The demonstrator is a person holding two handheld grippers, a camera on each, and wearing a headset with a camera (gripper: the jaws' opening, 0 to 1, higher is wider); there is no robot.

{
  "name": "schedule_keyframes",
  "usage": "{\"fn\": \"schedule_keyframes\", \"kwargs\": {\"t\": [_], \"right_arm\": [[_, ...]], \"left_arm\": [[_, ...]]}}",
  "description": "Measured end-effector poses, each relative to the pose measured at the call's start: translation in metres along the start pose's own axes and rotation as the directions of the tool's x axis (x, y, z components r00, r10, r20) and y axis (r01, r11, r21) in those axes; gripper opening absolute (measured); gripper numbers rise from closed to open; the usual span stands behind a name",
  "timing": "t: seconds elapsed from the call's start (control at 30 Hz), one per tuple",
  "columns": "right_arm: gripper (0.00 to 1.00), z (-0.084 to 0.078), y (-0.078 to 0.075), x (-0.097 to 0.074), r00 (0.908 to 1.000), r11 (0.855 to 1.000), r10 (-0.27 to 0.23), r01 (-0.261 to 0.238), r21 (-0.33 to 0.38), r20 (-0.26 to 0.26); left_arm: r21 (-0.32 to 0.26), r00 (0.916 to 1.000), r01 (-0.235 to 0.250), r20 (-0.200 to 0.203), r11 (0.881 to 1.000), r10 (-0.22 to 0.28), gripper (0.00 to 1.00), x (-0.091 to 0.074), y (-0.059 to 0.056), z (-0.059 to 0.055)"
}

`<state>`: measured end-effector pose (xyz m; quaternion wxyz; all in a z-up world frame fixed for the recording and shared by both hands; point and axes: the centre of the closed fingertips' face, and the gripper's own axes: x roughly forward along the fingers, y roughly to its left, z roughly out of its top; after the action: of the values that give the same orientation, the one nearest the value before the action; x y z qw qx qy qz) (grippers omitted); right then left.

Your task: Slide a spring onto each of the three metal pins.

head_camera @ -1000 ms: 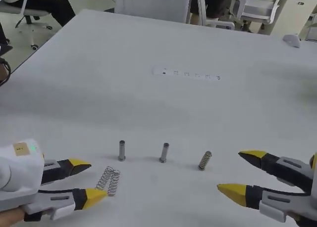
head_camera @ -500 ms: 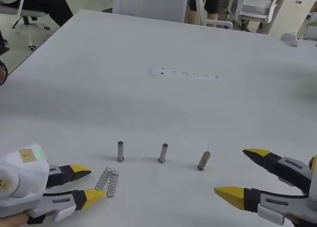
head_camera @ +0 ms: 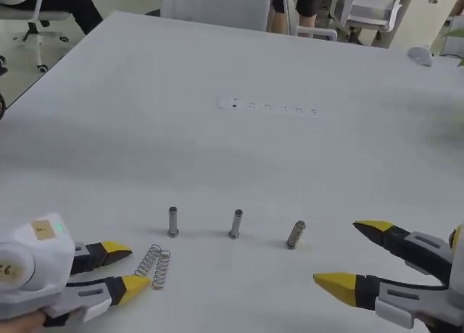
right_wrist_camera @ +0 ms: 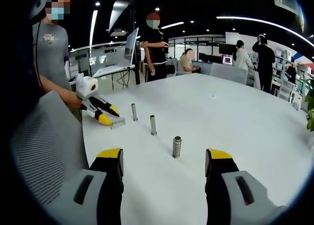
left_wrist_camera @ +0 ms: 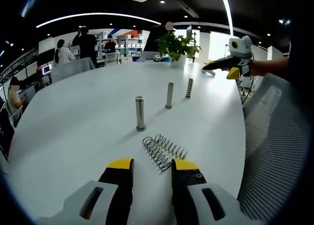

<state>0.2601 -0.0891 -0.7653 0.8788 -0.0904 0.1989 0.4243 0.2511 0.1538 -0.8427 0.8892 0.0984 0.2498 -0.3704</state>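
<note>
Three metal pins stand upright in a row on the white table: the left pin (head_camera: 172, 222), the middle pin (head_camera: 236, 224), and the right pin (head_camera: 296, 234), which has a spring around it. Both other pins are bare. Two loose springs (head_camera: 156, 264) lie side by side in front of the left pin. My left gripper (head_camera: 135, 267) is open, its yellow tips just left of those springs (left_wrist_camera: 162, 149) and not touching them. To the right of the sprung pin (right_wrist_camera: 177, 147), my right gripper (head_camera: 339, 252) is open wide with nothing in it.
A white power strip (head_camera: 267, 107) lies flat at mid-table. Office chairs (head_camera: 217, 6) line the far edge, and a small grey object (head_camera: 420, 55) sits at the far right. In the right gripper view, people stand (right_wrist_camera: 154, 48) beyond the table.
The head view has shifted slightly. My left gripper's jaws stand a little closer together than a second ago. Pins, springs and the right gripper have kept their places.
</note>
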Motion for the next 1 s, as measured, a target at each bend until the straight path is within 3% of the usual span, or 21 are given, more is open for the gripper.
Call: {"fn": "schedule_keyframes", "kwargs": {"t": [0.27, 0.73, 0.87, 1.0], "right_arm": [[0.66, -0.007, 0.0, -0.001, 0.9999, 1.0, 0.006, -0.005, 0.01, -0.012], [0.63, -0.012, -0.01, -0.005, 0.9999, 1.0, -0.005, 0.005, 0.021, -0.017], [0.63, -0.013, -0.011, -0.005, 0.9999, 1.0, -0.005, 0.006, 0.025, -0.014], [0.62, -0.013, -0.012, -0.005, 0.9999, 1.0, -0.004, 0.005, 0.029, -0.011]], "left_arm": [[0.017, 0.9986, -0.052, -0.006, 0.999, 0.052, 0.23, -0.002, 0.01, -0.001], [0.054, 0.9994, -0.034, 0.012, 0.998, 0.034, 0.15, 0.009, -0.003, 0.001], [0.061, 0.9997, -0.023, 0.005, 0.998, 0.022, 0.07, 0.01, -0.006, 0.0], [0.06, 0.9997, -0.026, 0.003, 0.998, 0.026, 0.08, 0.009, -0.006, 0.0]]}}
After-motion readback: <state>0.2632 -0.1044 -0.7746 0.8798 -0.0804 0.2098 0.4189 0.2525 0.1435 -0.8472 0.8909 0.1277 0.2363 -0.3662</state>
